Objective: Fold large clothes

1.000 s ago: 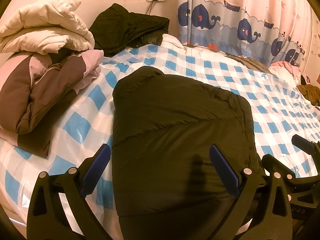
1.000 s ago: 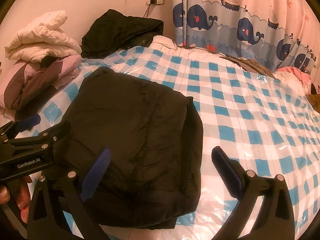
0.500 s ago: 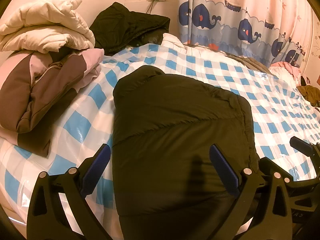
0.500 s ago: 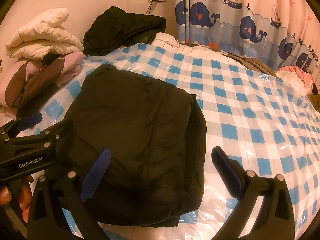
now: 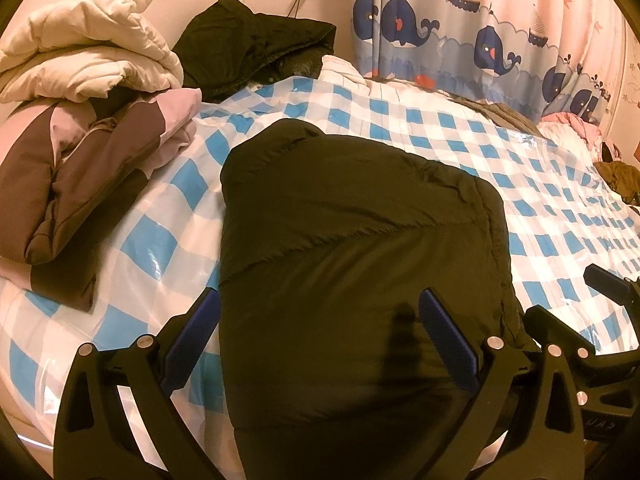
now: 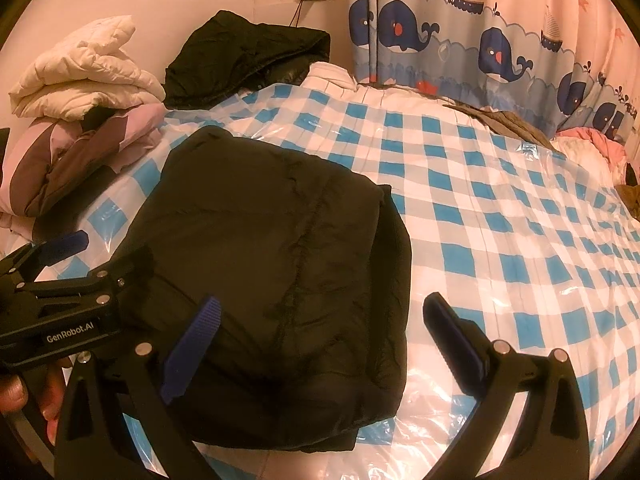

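Blue-and-white checked plastic sheet [image 6: 460, 208] covered the bed, with a whale curtain [image 6: 500, 48] along the wall at 1 o'clock. On it, at the center of both views, lay the black puffer jacket [image 5: 352, 248], already reduced to a compact rectangular bundle with its edges tucked in; no sleeve or hood hung loose that I could see.

Judging by that shape, the folding of this piece looked finished or nearly so. What seemed left was at most a final press or moving it to the pile [image 5: 88, 152] at 9 to 10 o'clock.

Left gripper [image 5: 320, 336] hovered over the jacket's near end, jaws spread wide and grasping nothing. Right gripper [image 6: 320, 340] stood at the jacket's near right side, jaws likewise released, one finger over the fabric and the other over the sheet.

Counted: two grippers; one folded jacket on the sheet; two garments in the pile, a cream one [image 6: 84, 72] atop a pink-and-brown one [image 6: 76, 160]; one black coat [image 6: 248, 60] heaped at 11 o'clock, apparently unfolded; more clothes at the far right edge, too small to count.
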Motion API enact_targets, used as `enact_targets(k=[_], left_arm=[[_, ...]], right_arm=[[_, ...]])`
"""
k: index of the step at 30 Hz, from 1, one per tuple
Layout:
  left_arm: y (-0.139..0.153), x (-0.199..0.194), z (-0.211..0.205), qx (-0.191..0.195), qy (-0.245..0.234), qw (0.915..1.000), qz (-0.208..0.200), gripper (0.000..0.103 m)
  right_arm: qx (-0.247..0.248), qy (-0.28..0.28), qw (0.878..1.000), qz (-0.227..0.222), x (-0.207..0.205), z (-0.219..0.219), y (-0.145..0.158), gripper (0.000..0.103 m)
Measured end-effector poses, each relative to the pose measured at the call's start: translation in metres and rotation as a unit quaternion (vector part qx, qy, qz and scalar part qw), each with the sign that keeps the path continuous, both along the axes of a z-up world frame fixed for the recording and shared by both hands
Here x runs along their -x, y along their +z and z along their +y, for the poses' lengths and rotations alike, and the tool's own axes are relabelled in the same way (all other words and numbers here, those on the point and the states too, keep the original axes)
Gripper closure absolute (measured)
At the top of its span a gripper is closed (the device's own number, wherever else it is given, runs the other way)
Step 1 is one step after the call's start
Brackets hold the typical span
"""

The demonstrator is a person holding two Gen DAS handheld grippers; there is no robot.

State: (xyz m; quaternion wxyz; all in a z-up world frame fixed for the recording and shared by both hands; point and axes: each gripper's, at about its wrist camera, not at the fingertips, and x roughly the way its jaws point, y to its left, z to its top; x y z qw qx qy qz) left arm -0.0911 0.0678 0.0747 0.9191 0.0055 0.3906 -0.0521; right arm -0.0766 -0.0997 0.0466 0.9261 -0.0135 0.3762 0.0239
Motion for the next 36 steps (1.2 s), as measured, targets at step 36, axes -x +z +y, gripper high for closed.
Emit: enact_targets(k=[36], left_arm=[[-0.002,0.0,0.002,0.014,-0.002,0.9998,0.014,0.008]], right_arm=[[0.01,0.01,1.0,0.017,0.022,-0.011,-0.003,0.005]])
